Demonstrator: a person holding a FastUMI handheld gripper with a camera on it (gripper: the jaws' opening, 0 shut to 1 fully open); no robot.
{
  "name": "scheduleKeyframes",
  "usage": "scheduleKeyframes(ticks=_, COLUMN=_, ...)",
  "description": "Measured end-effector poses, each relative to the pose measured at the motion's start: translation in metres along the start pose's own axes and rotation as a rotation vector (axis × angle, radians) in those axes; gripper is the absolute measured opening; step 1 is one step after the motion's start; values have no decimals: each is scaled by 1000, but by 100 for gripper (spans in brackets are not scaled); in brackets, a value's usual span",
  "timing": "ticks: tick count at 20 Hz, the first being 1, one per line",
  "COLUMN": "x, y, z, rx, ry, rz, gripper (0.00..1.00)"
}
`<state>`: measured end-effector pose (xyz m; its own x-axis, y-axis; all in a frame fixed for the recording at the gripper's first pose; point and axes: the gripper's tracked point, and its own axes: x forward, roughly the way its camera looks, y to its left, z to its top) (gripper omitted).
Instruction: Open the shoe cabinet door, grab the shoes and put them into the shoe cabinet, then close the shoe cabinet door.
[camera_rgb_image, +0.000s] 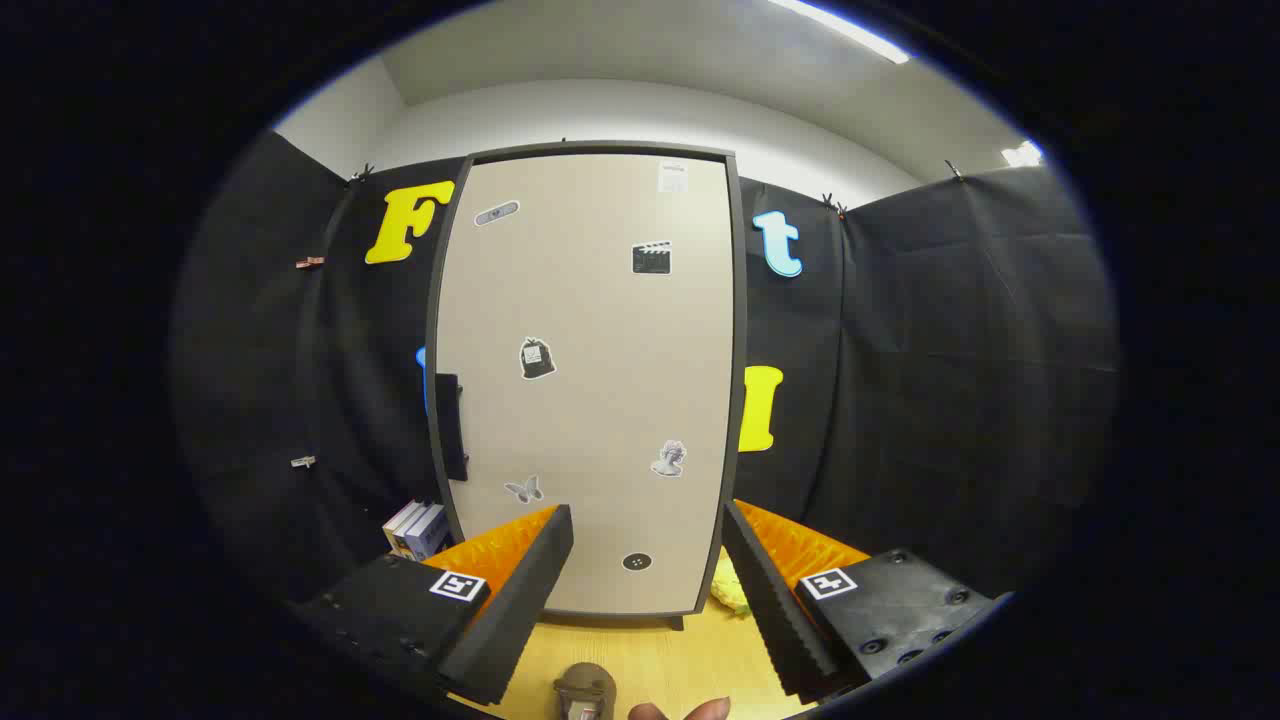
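The shoe cabinet (590, 380) stands upright in the middle of the frame, on a wooden table (660, 660), in front of the black cloth wall. Its door (600, 330) is beige with a dark frame and it is closed. Several small stickers are on the door: a clapperboard sticker (651, 257) in the upper right part, a dark bag-shaped sticker (537, 358) near the centre, a bust sticker (669, 458) lower right, and a butterfly sticker (524, 489) lower left. A small dark round knob (637, 562) sits near the bottom of the door, between the two fingers.

The tongs (648, 545) are at the bottom of the frame, released, with a wide gap between the fingers and nothing held. The tips are near the lower part of the door; I cannot tell if they touch it.

At the lower left, beside the cabinet, some books (418, 530) stand. A yellow object (730, 592) lies at the right foot of the cabinet, partly hidden by the right finger. At the very bottom centre a small brownish object (584, 690) is on the table, and fingertips of a person (690, 711) show just beside it.
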<state>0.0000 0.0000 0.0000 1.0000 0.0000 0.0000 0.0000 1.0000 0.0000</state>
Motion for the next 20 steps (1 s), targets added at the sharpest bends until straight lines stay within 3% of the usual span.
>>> scheduleKeyframes(ticks=20, x=27, y=14, z=-8, rx=33, ry=39, rz=22, gripper=98)
